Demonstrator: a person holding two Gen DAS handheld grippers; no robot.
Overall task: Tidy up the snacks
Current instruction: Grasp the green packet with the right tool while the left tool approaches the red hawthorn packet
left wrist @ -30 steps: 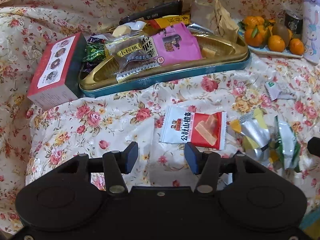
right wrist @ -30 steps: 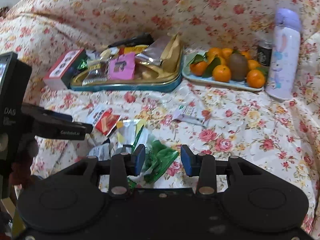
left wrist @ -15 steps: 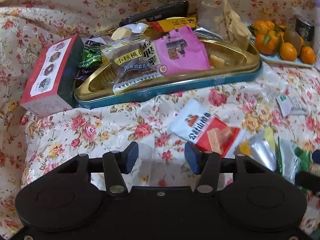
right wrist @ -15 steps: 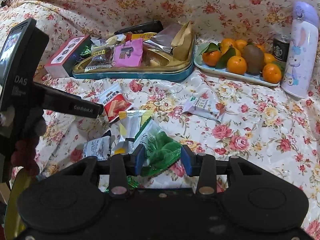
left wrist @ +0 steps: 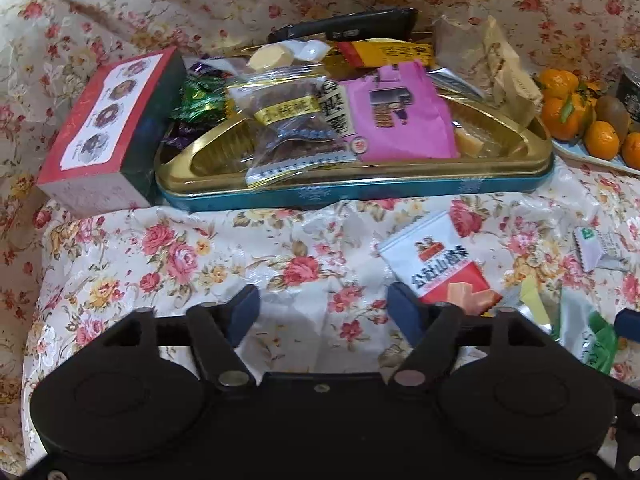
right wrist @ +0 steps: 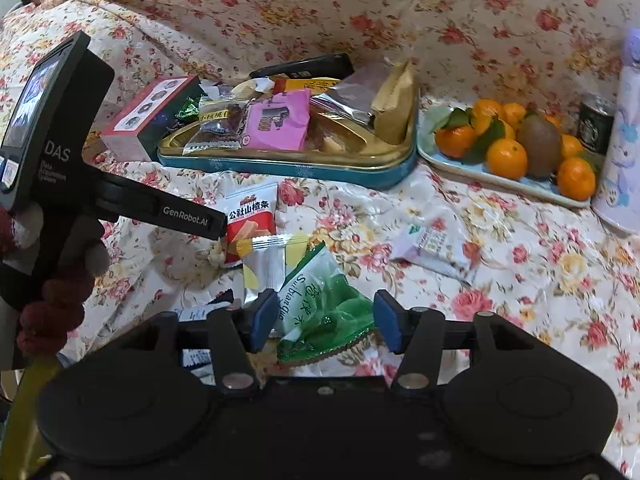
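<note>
A gold tin tray with a teal rim [left wrist: 400, 192] [right wrist: 304, 168] holds several snack packets, among them a pink one [left wrist: 400, 120] [right wrist: 280, 120]. Loose on the floral cloth lie a red-and-white packet [left wrist: 440, 268] [right wrist: 250, 216], a silver-yellow packet [right wrist: 266, 264], a green packet [right wrist: 324, 304] and a white packet [right wrist: 436, 244]. My left gripper [left wrist: 324, 312] is open and empty over bare cloth, left of the red-and-white packet. My right gripper [right wrist: 326, 320] is open with the green packet lying between its fingers, not gripped.
A red box [left wrist: 104, 136] stands against the tray's left end. A plate of tangerines and kiwis [right wrist: 516, 148], a dark can [right wrist: 596, 128] and a pale bottle [right wrist: 624, 152] stand at the right. The left gripper's body [right wrist: 60, 168] fills the left of the right wrist view.
My left gripper has drifted left, away from the red-and-white packet. My right gripper has moved forward and down, so the green packet now lies between its open fingers.
</note>
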